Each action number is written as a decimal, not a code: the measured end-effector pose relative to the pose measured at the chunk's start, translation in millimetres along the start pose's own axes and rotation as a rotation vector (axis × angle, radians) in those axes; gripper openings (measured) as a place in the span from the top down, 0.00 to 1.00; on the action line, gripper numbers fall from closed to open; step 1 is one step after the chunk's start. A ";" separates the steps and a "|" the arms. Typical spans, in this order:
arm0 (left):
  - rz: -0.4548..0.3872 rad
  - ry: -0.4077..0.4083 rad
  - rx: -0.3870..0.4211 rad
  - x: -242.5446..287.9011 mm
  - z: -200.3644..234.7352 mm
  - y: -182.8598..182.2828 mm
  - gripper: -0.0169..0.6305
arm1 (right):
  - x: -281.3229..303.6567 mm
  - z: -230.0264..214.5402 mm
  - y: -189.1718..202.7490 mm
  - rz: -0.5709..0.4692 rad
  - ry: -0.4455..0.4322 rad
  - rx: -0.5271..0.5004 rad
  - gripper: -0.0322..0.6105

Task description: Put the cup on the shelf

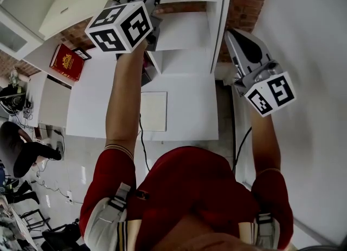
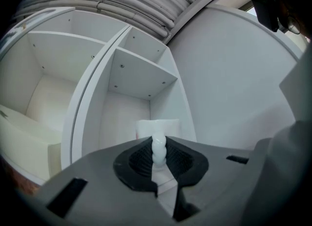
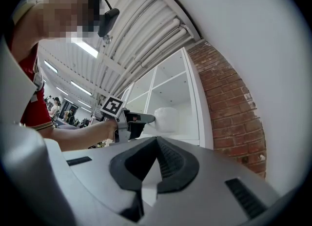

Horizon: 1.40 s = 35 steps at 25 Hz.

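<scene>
My left gripper clamps the cup by its handle, so its body goes first over the front edge of the shelf, while my right gripper hangs aside, closed and empty.

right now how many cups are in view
1: a white cup, gripped by its handle in the left claw, held at the white shelf. Others may sit in unseen compartments.

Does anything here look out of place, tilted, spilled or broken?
Nothing stands out. The white cup sits upright inside the white shelf, held by its handle in the left gripper. No spill or damage shows.
</scene>
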<state>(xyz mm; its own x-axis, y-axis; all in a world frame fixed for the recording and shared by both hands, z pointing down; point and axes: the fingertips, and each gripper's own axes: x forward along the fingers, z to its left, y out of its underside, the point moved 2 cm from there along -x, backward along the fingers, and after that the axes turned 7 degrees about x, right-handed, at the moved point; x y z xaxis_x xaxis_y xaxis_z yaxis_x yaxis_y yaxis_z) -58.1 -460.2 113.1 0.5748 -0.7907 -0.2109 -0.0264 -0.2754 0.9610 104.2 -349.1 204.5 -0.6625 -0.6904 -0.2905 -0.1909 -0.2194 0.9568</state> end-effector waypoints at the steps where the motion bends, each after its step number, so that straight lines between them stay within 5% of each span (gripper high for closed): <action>1: 0.003 -0.003 -0.001 2.7 0.8 0.8 0.90 | -0.6 -1.3 0.6 0.001 0.001 0.001 0.95; 35: 0.062 -0.030 -0.009 40.0 4.4 16.5 0.90 | -16.7 -22.7 11.4 0.003 0.040 0.033 0.95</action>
<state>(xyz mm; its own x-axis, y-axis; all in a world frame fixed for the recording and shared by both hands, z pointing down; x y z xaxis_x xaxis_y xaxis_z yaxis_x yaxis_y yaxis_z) -39.2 -498.7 119.7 0.5479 -0.8219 -0.1560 -0.0533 -0.2204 0.9739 129.5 -355.7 219.9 -0.6340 -0.7182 -0.2869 -0.2129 -0.1945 0.9575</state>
